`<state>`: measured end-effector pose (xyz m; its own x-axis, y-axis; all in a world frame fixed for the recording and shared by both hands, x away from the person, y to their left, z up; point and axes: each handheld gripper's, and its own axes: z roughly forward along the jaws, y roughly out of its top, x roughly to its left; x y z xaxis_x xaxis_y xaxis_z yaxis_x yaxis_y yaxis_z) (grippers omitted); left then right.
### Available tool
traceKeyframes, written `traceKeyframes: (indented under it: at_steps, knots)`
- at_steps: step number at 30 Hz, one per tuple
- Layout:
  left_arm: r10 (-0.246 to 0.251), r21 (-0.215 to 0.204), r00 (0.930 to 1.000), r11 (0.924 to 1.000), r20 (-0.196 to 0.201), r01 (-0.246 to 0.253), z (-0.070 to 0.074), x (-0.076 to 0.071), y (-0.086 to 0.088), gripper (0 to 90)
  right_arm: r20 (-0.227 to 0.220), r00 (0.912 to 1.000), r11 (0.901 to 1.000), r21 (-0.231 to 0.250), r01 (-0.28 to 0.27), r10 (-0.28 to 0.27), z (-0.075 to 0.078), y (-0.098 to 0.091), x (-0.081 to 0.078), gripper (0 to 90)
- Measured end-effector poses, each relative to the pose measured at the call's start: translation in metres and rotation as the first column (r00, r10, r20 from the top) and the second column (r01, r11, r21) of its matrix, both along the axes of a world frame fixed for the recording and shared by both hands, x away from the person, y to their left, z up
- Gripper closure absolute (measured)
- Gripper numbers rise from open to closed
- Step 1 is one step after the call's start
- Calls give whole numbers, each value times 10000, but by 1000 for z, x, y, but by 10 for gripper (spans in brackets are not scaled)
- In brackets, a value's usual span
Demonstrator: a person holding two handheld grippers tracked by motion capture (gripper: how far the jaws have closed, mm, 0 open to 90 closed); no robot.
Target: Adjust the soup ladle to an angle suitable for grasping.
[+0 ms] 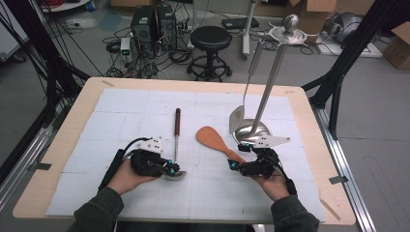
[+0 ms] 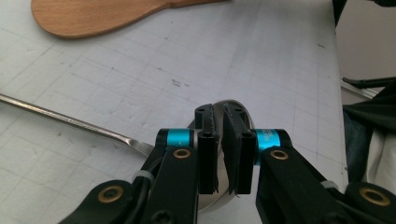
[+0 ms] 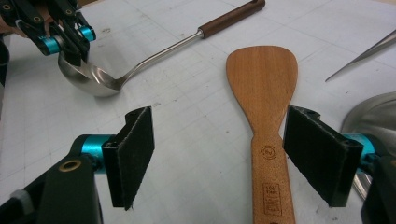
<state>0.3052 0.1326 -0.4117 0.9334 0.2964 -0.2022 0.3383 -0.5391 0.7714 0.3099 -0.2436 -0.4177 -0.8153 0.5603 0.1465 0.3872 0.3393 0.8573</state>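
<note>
A steel ladle (image 1: 177,145) with a brown handle lies on the white mat, its bowl toward me. My left gripper (image 1: 173,167) is shut on the rim of the ladle bowl (image 2: 229,105), one pad inside and one outside. The same grip appears in the right gripper view, where the left gripper (image 3: 70,39) pinches the ladle (image 3: 95,80). A wooden spatula (image 1: 217,140) lies to the right of it. My right gripper (image 1: 238,163) is open around the spatula (image 3: 263,88) handle, which lies close to the right pad (image 3: 317,154), with the left pad well clear.
A metal utensil stand (image 1: 251,129) with a round base and tall pole stands just beyond my right gripper, with a steel turner (image 1: 237,118) hanging from its top. Its base edge (image 3: 373,112) is close to the right jaw. Beyond the table are a stool (image 1: 211,38) and cables.
</note>
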Motion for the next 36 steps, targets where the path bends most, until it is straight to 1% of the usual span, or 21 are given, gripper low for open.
traceKeyframes:
  at_steps: [3, 5, 9, 12, 18, 20, 22, 29, 30, 33, 36]
  knots:
    - [-88, 51, 9999, 9999, -57, 88, 0, 0, 1, 863, -36, 10000, 10000, 12, 0, 0, 0, 0, 0, 241]
    - [-258, 19, 9996, 9997, -119, 258, 1, -1, 1, 867, -49, 10000, 10000, 4, -13, 13, 0, 0, 0, 241]
    - [-461, 47, 9988, 9989, -134, 462, 1, -5, -1, 870, -78, 10000, 10000, 10, 11, -11, 0, 0, -1, 240]
    - [-626, 150, 9980, 9979, -88, 627, 2, -9, -2, 869, -18, 10000, 10000, 13, 6, -6, 0, 0, -1, 241]
    - [-811, 32, 9966, 9967, -125, 811, 0, -18, 1, 869, -47, 10000, 10000, 1, -20, 20, 0, 0, -1, 240]
    - [-776, -19, 9968, 9970, -181, 775, 0, -21, 2, 869, -25, 10000, 10000, -6, -11, 11, 0, 1, -1, 240]
    - [-875, 84, 9961, 9961, -129, 876, 0, -23, 3, 869, -19, 10000, 10000, -13, -24, 24, 0, 1, -1, 241]
    - [-1193, 124, 9928, 9928, -106, 1195, 1, -30, 0, 869, -46, 10000, 10000, 19, -11, 11, 0, 1, -2, 241]
    - [-1275, 208, 9918, 9916, -106, 1277, 1, -31, 1, 870, -67, 10000, 10000, -3, -13, 13, 0, 1, -2, 241]
    - [-1355, 158, 9907, 9906, -153, 1358, 1, -34, 0, 870, -97, 9999, 10000, 6, -36, 36, 0, 1, -2, 241]
    - [-1331, -48, 9907, 9911, -269, 1331, -1, -36, 2, 870, -72, 10000, 10000, 5, -43, 43, -1, 2, -2, 241]
